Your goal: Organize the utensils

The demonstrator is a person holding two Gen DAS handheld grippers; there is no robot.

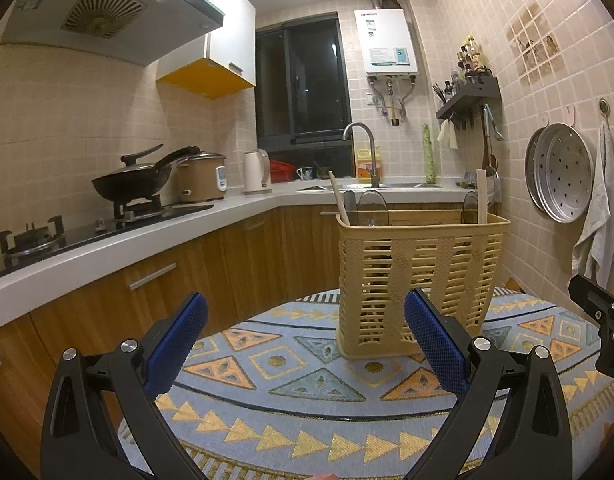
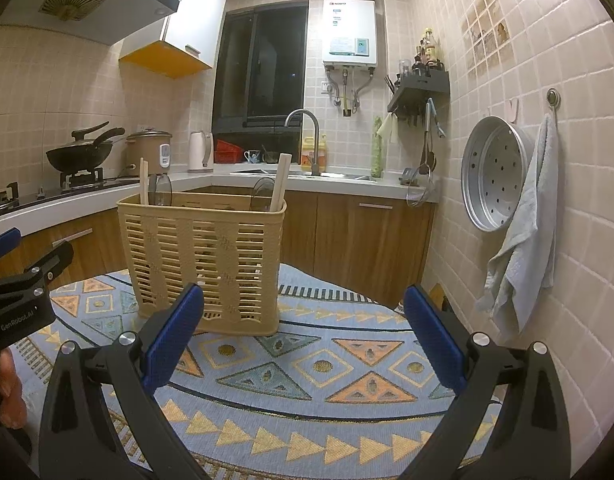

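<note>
**Both grippers held open before the utensil basket**

The left gripper [image 1: 305, 322] is being held with its blue pads spread wide and nothing between them, low over the patterned cloth [image 1: 307, 364]. The right gripper [image 2: 303, 316] is likewise being held released and empty, near the cloth's right side. Just beyond them, the tan basket [image 1: 421, 276] is being kept upright on the cloth, with chopsticks [image 1: 481, 196] and dark spoons [image 1: 371, 206] standing inside it. Farther off, a wok [image 1: 133, 186] is being supported on the stove at the left, and a tap [image 2: 307, 136] is seen at the far counter.
</note>
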